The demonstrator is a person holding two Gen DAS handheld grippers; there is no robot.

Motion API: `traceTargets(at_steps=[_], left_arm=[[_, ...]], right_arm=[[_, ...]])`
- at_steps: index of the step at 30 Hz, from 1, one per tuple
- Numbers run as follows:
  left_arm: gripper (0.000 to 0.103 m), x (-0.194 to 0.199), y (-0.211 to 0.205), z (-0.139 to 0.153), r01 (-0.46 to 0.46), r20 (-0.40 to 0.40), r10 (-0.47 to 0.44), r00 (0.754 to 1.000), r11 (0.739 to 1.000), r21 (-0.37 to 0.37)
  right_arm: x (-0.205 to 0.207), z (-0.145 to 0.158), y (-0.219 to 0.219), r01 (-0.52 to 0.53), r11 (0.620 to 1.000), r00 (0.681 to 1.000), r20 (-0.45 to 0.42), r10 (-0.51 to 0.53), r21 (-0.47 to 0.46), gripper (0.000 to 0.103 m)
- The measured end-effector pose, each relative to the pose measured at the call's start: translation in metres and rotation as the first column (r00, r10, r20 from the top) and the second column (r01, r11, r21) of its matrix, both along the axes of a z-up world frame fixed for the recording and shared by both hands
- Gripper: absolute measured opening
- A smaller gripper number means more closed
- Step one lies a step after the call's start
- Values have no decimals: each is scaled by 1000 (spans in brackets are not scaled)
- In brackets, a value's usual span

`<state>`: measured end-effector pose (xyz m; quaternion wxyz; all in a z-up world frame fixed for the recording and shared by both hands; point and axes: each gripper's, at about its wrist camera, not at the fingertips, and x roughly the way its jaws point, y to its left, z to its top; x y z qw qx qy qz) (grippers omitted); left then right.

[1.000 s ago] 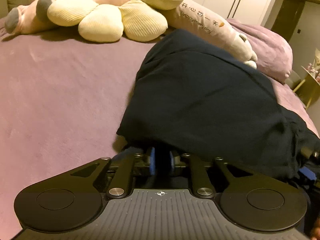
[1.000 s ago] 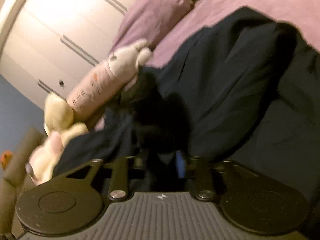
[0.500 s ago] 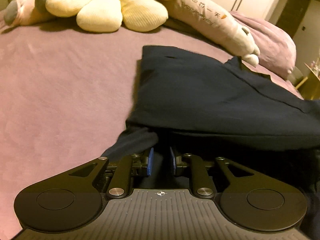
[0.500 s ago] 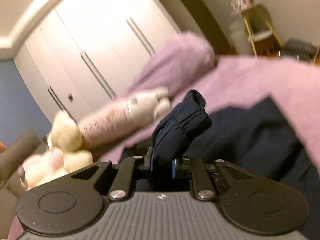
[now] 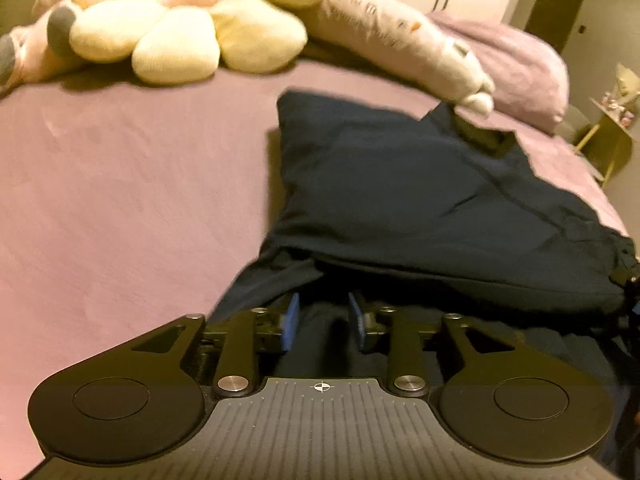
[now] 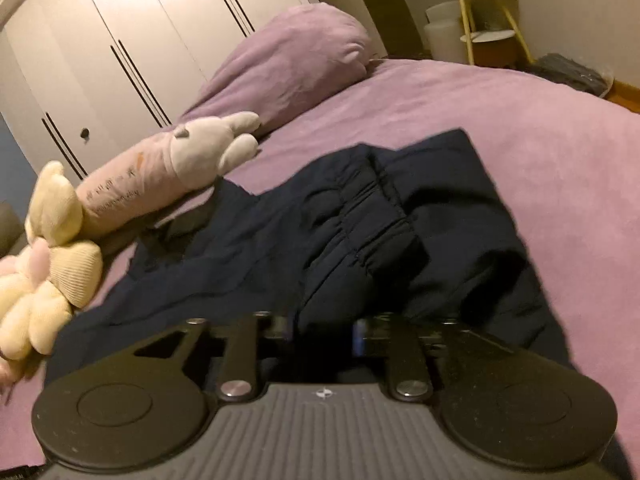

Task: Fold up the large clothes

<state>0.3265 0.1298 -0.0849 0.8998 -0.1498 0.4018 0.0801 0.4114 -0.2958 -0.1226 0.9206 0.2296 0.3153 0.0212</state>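
Dark navy folded cloth garment (image 5: 420, 200) lies on purple bed sheet (image 5: 120, 180), long axis running across both grippers; left gripper (image 5: 322, 320) and right gripper (image 6: 322, 330) fingers apart and opening, near hem between them, unpinched.

This is looking like a bedroom in a home. A bed (image 6: 500, 120) under a purple sheet is filling most of both views. A purple pillow (image 6: 288, 64) is lying at the upper centre of the right wrist view, with plush toys (image 5: 180, 36) sitting across the top of the left wrist view. White wardrobe doors (image 6: 132, 52) are standing at upper left, and a small yellow side table (image 6: 480, 8) at upper right.
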Motion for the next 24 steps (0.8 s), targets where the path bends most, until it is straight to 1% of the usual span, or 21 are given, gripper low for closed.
traceTargets(at_steps=[1, 2, 3, 4, 6, 7, 9, 10, 12, 13, 14, 15, 16, 18, 19, 22, 24], left_arm=[[49, -3, 0, 6, -5, 16, 4, 1000, 1000, 19], [54, -6, -2, 14, -21, 40, 19, 999, 998, 61], [58, -4, -3, 19, -28, 58, 23, 998, 996, 89], [58, -1, -4, 24, -25, 74, 17, 997, 993, 114], [60, 12, -8, 29, -23, 73, 14, 997, 992, 123], [64, 19, -10, 30, -22, 71, 14, 997, 993, 114], [68, 34, -18, 28, -6, 63, -1, 998, 994, 110], [68, 40, -23, 26, -4, 55, -2, 998, 993, 120], [68, 51, -33, 22, 12, 48, -19, 999, 990, 142], [69, 56, -37, 19, 17, 41, -24, 999, 988, 155], [69, 59, -42, 15, 20, 34, -26, 999, 986, 168], [70, 63, -46, 11, 24, 21, -29, 999, 983, 182], [72, 64, -48, 7, 24, 13, -27, 1000, 981, 191], [73, 66, -52, 0, 25, 1, -26, 1000, 977, 210], [73, 67, -54, -2, 27, -1, -28, 1000, 974, 224], [74, 67, -60, -8, 52, -6, -52, 999, 962, 267], [74, 66, -62, -12, 67, -10, -67, 998, 957, 282]], right_arm=[[-7, 5, -6, 19, 1000, 1000, 16, -19, 7, 50], [-19, 11, -13, 55, 998, 998, 39, -55, 1, 60], [-23, 16, -19, 85, 996, 995, 61, -85, -2, 61], [-30, 20, -24, 106, 994, 991, 79, -106, 2, 61], [-37, 25, -31, 118, 993, 989, 81, -120, 23, 61], [-40, 28, -31, 108, 994, 991, 81, -110, 32, 60], [-41, 37, -23, 100, 995, 990, 102, -100, 5, 59], [-46, 42, -21, 114, 993, 986, 124, -111, -19, 57], [-51, 54, -19, 160, 986, 971, 188, -149, -41, 56], [-50, 57, -19, 167, 985, 967, 203, -156, -40, 50], [-46, 58, -18, 143, 989, 971, 200, -134, -35, 46], [-39, 55, -15, 108, 994, 979, 179, -100, -36, 44], [-32, 50, -9, 57, 997, 986, 157, -49, -51, 37], [-25, 40, 2, -30, 996, 991, 127, 41, -87, 36], [-22, 33, 7, -64, 994, 992, 103, 73, -89, 35], [-14, 10, 16, -82, 988, 995, 51, 90, -134, 35], [-15, 1, 16, -96, 984, 994, 45, 104, -150, 34]])
